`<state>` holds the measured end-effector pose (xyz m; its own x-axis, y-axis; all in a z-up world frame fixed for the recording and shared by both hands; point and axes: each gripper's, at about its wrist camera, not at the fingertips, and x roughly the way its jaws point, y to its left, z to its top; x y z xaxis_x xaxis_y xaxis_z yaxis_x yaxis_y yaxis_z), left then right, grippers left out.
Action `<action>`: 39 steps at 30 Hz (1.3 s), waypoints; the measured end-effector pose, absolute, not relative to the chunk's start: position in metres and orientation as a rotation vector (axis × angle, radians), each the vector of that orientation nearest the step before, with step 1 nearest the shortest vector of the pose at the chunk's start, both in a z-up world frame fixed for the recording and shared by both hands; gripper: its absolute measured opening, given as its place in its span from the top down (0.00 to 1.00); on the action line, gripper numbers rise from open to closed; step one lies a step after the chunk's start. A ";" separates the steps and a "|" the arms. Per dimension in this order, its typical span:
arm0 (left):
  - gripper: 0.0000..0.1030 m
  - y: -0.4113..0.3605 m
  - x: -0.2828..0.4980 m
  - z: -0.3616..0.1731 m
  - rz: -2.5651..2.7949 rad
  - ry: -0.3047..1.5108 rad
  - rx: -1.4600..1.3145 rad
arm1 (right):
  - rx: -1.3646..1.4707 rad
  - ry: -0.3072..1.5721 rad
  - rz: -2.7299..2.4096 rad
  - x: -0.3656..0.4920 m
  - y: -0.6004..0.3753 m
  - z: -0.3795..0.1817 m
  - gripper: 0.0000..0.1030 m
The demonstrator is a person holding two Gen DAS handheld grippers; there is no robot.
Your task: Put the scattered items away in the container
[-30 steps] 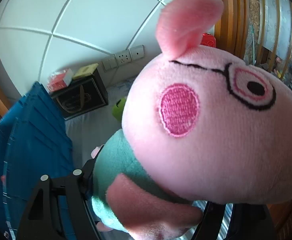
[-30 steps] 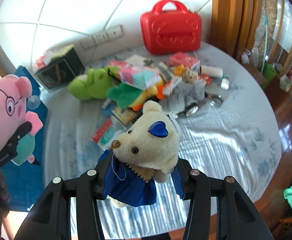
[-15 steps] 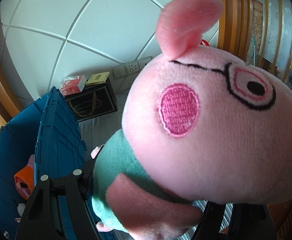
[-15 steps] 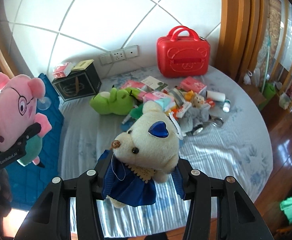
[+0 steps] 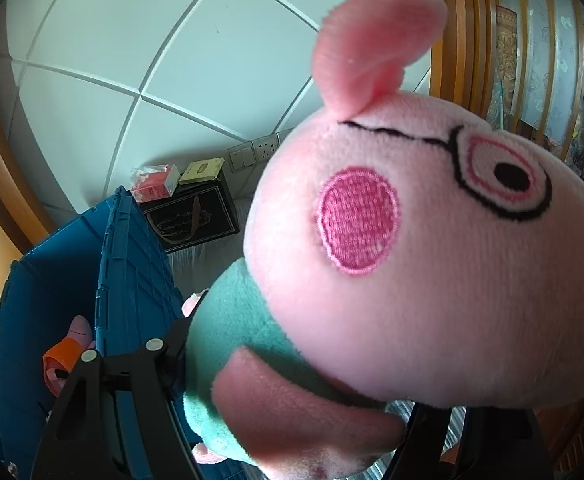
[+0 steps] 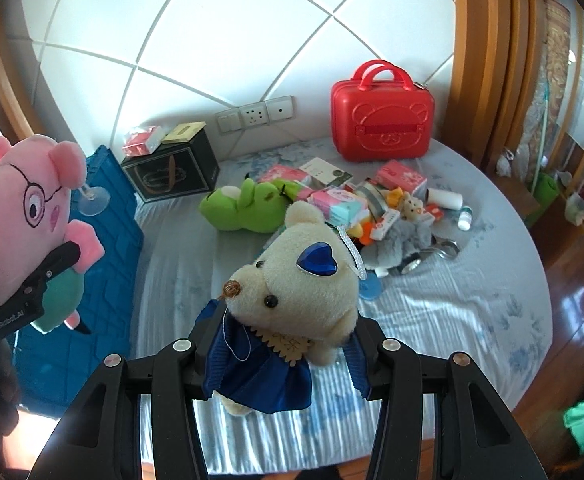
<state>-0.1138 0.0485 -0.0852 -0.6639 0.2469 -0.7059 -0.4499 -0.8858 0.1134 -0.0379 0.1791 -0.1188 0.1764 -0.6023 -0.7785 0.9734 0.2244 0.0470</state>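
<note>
Two plush toys held over a cluttered bed, blue container at its side.

The bed (image 6: 431, 312) carries a heap of scattered items (image 6: 375, 208); the blue container (image 5: 52, 300) stands open at its edge, a toy already inside. The left gripper (image 5: 292, 380) is clamped on the pink pig plush (image 5: 431, 260), beside the container. The right gripper (image 6: 280, 344) grips the cream teddy bear (image 6: 303, 280) above the bed.

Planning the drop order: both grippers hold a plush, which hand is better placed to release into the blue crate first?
Left. Its pig plush hangs at the blue crate; the right gripper's bear is over the bed.
</note>
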 end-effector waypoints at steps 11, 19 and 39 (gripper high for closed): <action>0.28 0.012 -0.104 -0.067 2.577 0.362 -0.983 | 0.610 0.703 -1.175 -0.001 0.188 -0.111 0.53; 0.28 -0.032 -0.102 -0.057 2.634 0.308 -0.984 | 0.559 0.699 -1.079 0.059 0.196 -0.105 0.53; 0.28 -0.184 -0.114 -0.050 2.843 0.183 -1.028 | 0.421 0.740 -0.802 0.237 0.232 -0.105 0.53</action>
<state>-0.1141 -0.1842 -0.0496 -0.7641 0.0646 -0.6419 -0.1464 -0.9864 0.0750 0.2372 0.2317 -0.1054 0.4692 -0.4922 -0.7332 0.7700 0.6345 0.0669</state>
